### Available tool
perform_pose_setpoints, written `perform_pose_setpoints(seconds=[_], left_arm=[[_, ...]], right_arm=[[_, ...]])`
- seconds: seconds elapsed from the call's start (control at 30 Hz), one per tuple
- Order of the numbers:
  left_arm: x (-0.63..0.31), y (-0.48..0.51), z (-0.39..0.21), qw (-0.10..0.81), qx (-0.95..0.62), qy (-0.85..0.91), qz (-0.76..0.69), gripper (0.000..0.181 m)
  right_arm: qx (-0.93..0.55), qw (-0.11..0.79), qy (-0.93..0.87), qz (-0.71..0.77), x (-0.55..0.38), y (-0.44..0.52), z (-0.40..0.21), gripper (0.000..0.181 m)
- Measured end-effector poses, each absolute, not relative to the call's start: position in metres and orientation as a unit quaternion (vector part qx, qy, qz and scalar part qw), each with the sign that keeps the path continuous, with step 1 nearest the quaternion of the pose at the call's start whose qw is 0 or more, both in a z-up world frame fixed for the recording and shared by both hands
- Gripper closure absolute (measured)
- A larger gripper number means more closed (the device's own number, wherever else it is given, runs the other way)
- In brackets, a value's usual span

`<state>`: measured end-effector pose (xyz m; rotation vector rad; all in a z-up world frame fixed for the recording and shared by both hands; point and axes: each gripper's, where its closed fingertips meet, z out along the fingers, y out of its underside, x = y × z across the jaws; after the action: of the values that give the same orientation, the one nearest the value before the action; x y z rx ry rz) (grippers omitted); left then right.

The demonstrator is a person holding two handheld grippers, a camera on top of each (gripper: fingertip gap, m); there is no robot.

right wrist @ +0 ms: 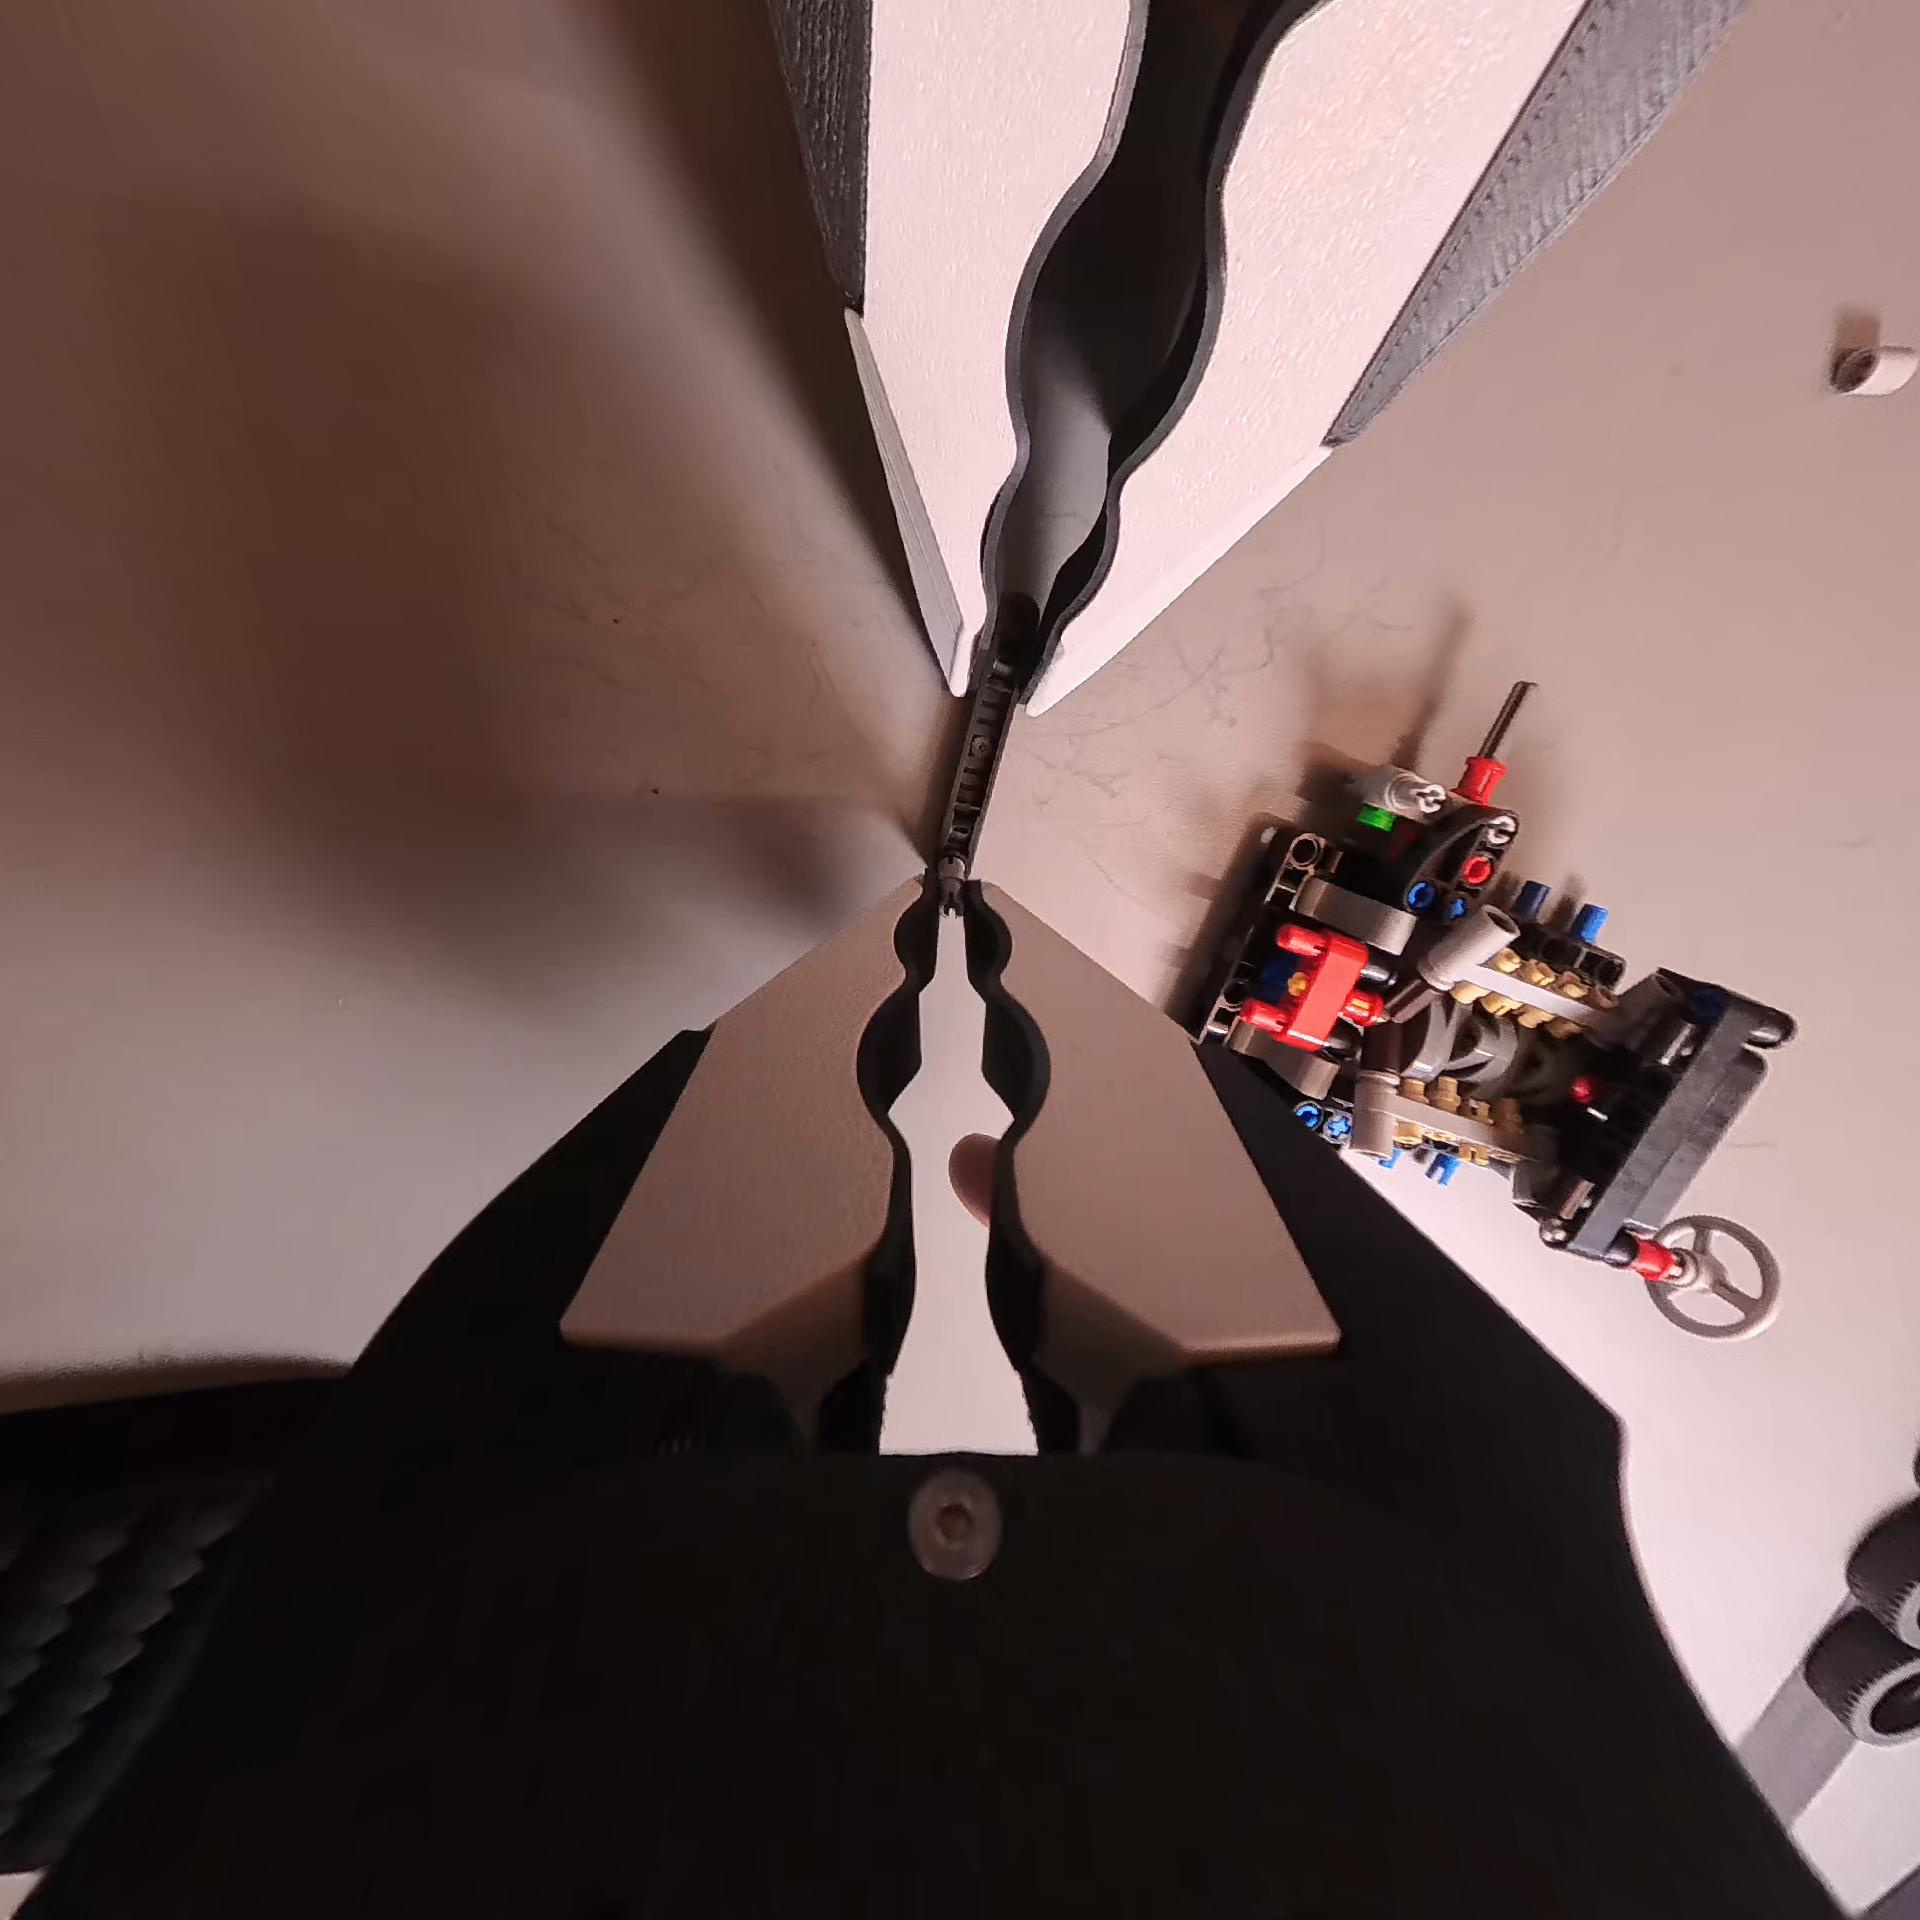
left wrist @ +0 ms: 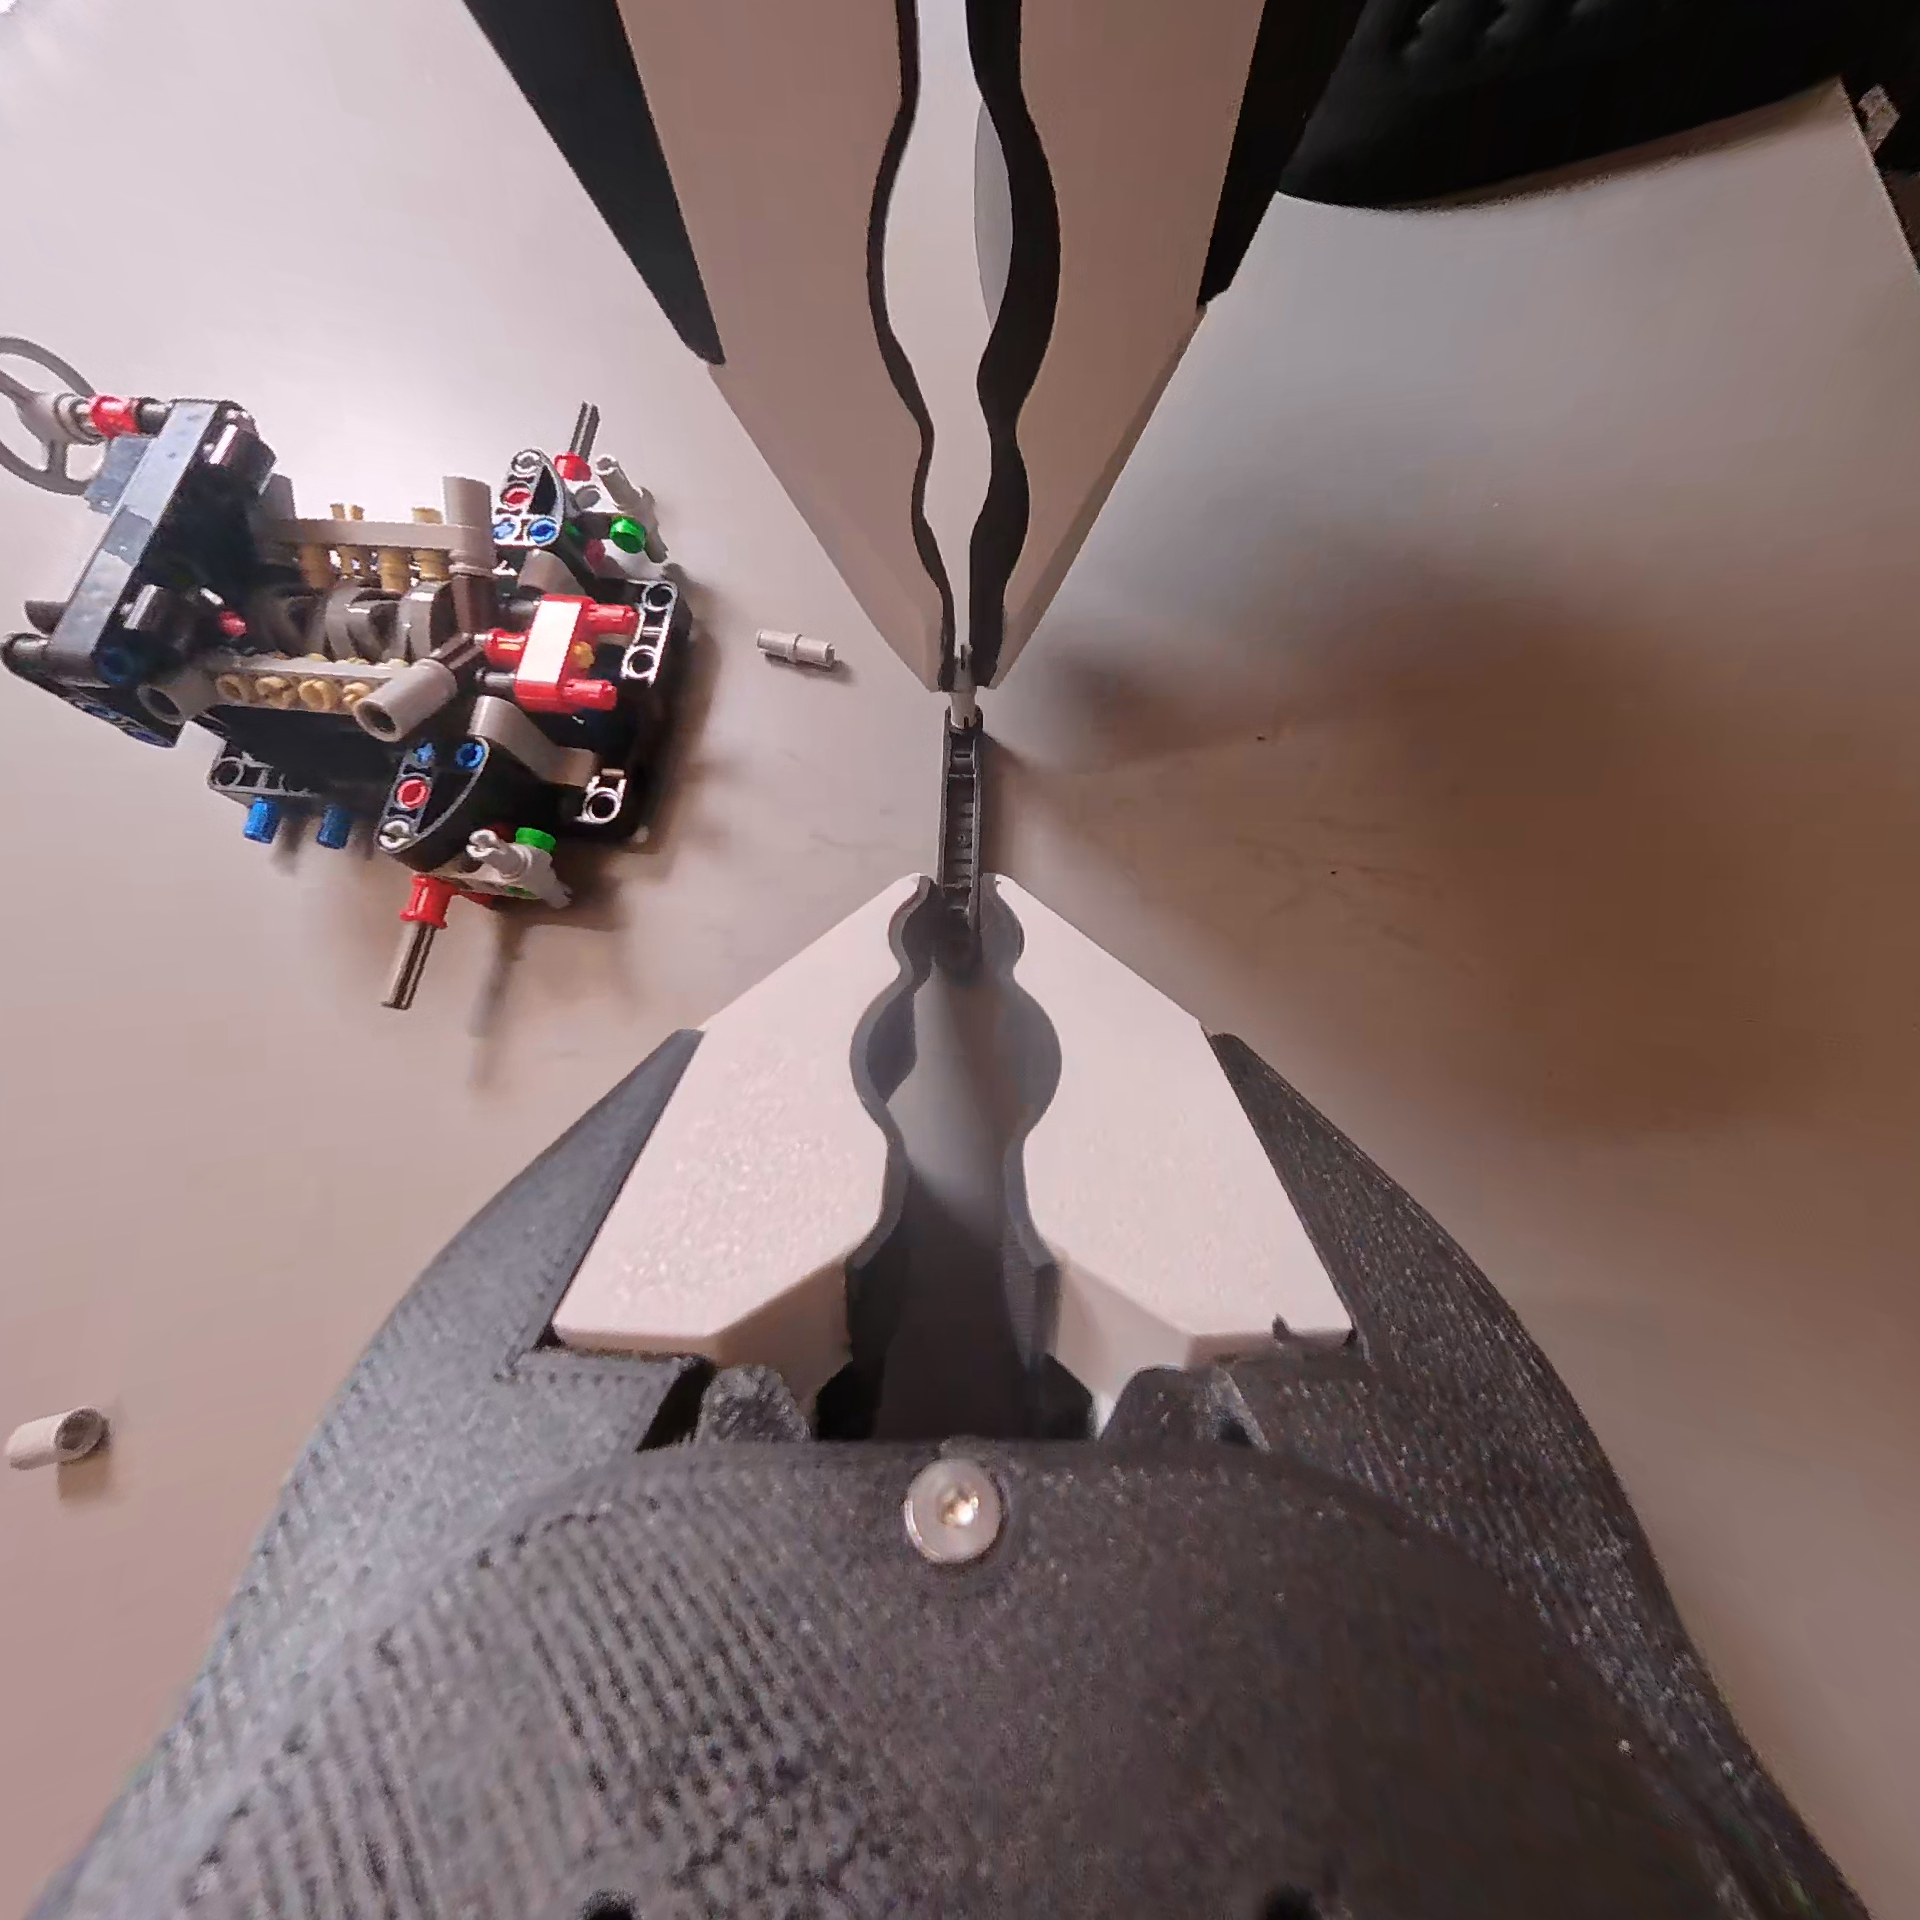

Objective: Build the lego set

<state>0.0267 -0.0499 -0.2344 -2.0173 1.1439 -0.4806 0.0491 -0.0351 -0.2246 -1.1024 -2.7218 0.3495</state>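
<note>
My left gripper (left wrist: 958,914) is shut on one end of a thin black lego beam (left wrist: 961,800), held above the table. My right gripper (right wrist: 951,896) is shut on a small grey pin (right wrist: 951,873) at the beam's (right wrist: 975,764) other end. The two grippers face each other tip to tip, so the right gripper (left wrist: 968,670) shows at the top of the left wrist view and the left gripper (right wrist: 1003,649) at the top of the right wrist view. The partly built lego model (left wrist: 353,644) lies on the table to the left; it also shows in the right wrist view (right wrist: 1475,1018).
A loose grey pin (left wrist: 795,646) lies beside the model and a grey sleeve piece (left wrist: 57,1437) sits at lower left. The model has a grey steering wheel (right wrist: 1714,1286). Grey tyres (right wrist: 1881,1652) lie at the right edge. The tan table (left wrist: 1507,935) spreads around. The tips of both grippers are at nearly the same place.
</note>
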Motion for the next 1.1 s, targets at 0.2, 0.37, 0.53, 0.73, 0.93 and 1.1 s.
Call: perform_pose_setpoints(seconds=[0.2,0.37,0.53,0.73,0.93,1.1], left_arm=[[0.0276,-0.0490,-0.2344,0.378,-0.785,0.454,-0.188,0.175],[0.0273,-0.0490,-0.2345,0.375,-0.778,0.465,-0.193,0.175],[0.0275,-0.0490,-0.2346,0.372,-0.778,0.465,-0.198,0.175],[0.0274,-0.0486,-0.2345,0.370,-0.780,0.462,-0.204,0.175],[0.0275,-0.0484,-0.2346,0.365,-0.780,0.461,-0.212,0.175],[0.0274,-0.0483,-0.2345,0.361,-0.780,0.461,-0.220,0.175]], right_arm=[[-0.346,0.078,-0.931,0.085,0.0490,-0.0346,-0.2246,0.178],[-0.307,0.061,-0.949,0.051,0.0490,-0.0348,-0.2249,0.178],[-0.294,0.045,-0.953,0.049,0.0489,-0.0353,-0.2252,0.178],[-0.277,0.033,-0.959,0.038,0.0493,-0.0350,-0.2253,0.178],[-0.252,0.006,-0.968,0.017,0.0507,-0.0343,-0.2257,0.178],[-0.213,-0.003,-0.977,-0.004,0.0510,-0.0346,-0.2260,0.178]])
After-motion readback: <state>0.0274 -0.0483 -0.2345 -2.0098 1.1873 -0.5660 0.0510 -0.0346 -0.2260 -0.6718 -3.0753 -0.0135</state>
